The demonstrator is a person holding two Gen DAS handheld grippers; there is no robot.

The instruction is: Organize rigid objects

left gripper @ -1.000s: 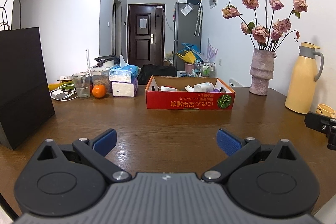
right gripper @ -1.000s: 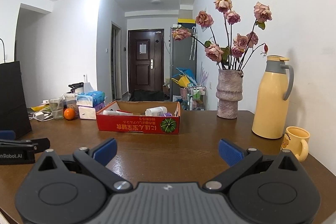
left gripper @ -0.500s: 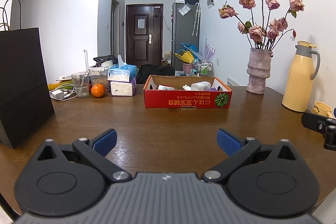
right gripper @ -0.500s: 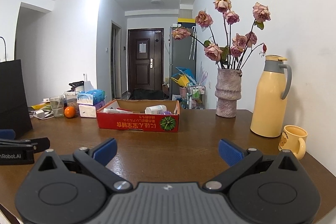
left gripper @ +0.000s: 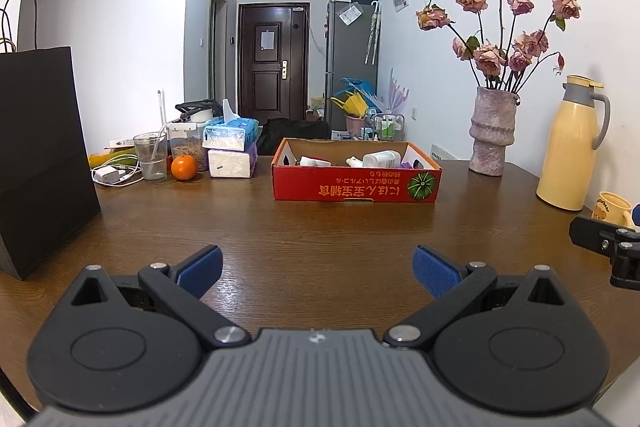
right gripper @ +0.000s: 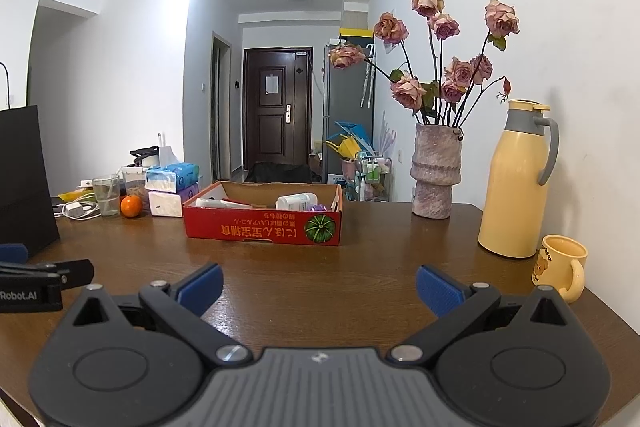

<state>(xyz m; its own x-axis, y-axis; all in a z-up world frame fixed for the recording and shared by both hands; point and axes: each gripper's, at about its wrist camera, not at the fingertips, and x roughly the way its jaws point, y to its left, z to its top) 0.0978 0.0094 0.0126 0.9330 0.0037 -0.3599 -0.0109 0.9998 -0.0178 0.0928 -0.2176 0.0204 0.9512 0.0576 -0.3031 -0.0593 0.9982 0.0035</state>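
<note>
Above the near counter (left gripper: 320, 227): left tongs (left gripper: 316, 271) and right tongs (right gripper: 319, 285) both spread wide, nothing between the pads. Red box (left gripper: 356, 179) sits mid-counter, well ahead of both, holding a white bottle (left gripper: 382, 159) and other small items. Vase (right gripper: 436, 175), flask (right gripper: 516, 187) and mug (right gripper: 560, 263) stand right of it; tissue packs (left gripper: 232, 147), orange (left gripper: 184, 167) and glass (left gripper: 150, 157) left.
</note>
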